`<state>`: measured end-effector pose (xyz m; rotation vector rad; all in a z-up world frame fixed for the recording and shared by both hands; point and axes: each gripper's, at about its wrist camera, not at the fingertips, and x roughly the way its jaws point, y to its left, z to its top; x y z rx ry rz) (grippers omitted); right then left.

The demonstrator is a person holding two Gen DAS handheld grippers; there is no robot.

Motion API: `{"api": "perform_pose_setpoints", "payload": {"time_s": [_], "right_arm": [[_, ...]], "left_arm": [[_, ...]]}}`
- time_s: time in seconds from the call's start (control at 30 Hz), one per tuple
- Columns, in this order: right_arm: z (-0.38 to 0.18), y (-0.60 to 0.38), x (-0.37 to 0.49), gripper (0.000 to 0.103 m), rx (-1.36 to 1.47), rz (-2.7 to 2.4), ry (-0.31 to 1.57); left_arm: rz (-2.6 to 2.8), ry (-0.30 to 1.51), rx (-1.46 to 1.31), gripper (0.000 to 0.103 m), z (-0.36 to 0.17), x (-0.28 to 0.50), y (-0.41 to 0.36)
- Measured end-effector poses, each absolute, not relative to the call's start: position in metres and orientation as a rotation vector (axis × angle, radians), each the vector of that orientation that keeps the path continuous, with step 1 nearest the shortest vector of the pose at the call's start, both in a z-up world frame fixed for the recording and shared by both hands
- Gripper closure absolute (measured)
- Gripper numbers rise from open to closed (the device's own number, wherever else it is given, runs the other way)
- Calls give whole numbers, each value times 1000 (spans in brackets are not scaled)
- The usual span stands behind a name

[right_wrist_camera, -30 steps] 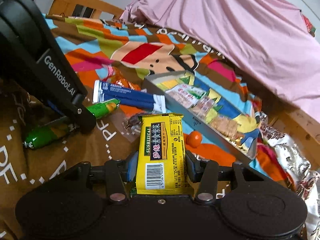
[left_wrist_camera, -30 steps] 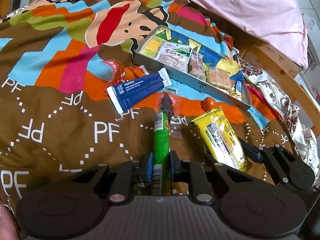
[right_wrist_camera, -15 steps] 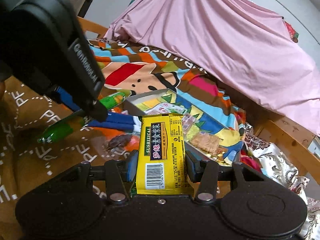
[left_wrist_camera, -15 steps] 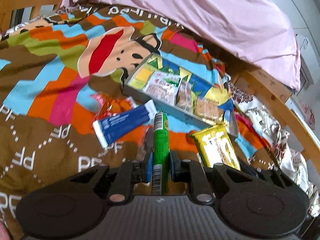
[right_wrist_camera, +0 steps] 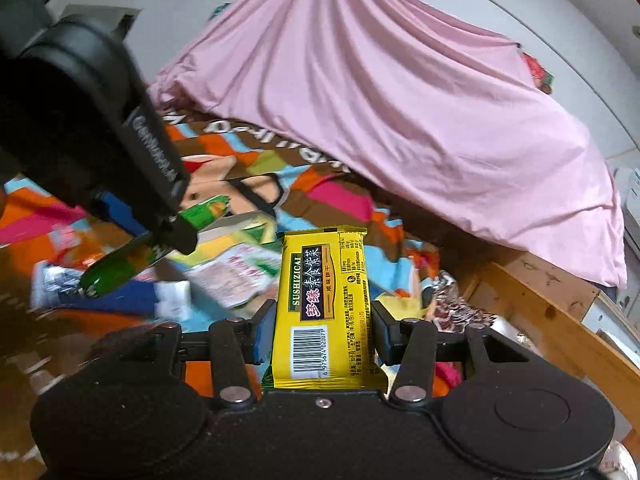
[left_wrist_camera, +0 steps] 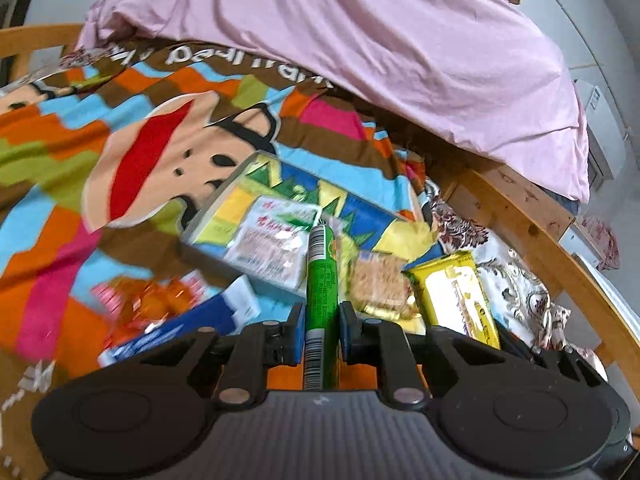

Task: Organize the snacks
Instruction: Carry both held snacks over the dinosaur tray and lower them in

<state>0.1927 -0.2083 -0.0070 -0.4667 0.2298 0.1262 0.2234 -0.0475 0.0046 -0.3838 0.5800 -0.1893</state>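
Snacks are airborne in both our tools: the left tool (left_wrist_camera: 319,330) pinches a slim green stick-shaped snack packet (left_wrist_camera: 322,280), the right tool (right_wrist_camera: 323,330) clamps a flat yellow foil snack bar (right_wrist_camera: 325,304). Both have lifted off the patterned bedspread (left_wrist_camera: 60,168) since a second ago; the shallow grey snack tray (left_wrist_camera: 208,216), mid-frame, now sits just beyond their tips, so we judge placing comes next.

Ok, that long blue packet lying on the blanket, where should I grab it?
Take the blue packet across its narrow width near the middle, coming down from above. It lies flat on the blanket, long and thin, so only its long edges fit between jaws. Free a gripper first: the left gripper holds the green stick, the right gripper the yellow packet.
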Motion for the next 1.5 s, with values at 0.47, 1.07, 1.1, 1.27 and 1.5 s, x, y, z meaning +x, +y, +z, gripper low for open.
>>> {"api": "perform_pose_setpoints", "payload": {"time_s": [0.47,1.07,1.1,1.27,1.5], "right_arm": [[-24,-272,329,53,-243,35,271],[-63,-313,399,52,-27,22,461],[-64,-313,399,52,-22,24,468],[-69,-313,401,52,-22,33,489],[-73,-311,402,52,-28,32,502]], "left_arm": [[-242,590,-326,85,1,354,-110],[-226,697,-175,85,-42,442,-168],[-227,700,-169,85,-43,443,-170],[-217,723,-156,85,-48,447,-173],[-208,731,-152,84,-48,450,-173]]}}
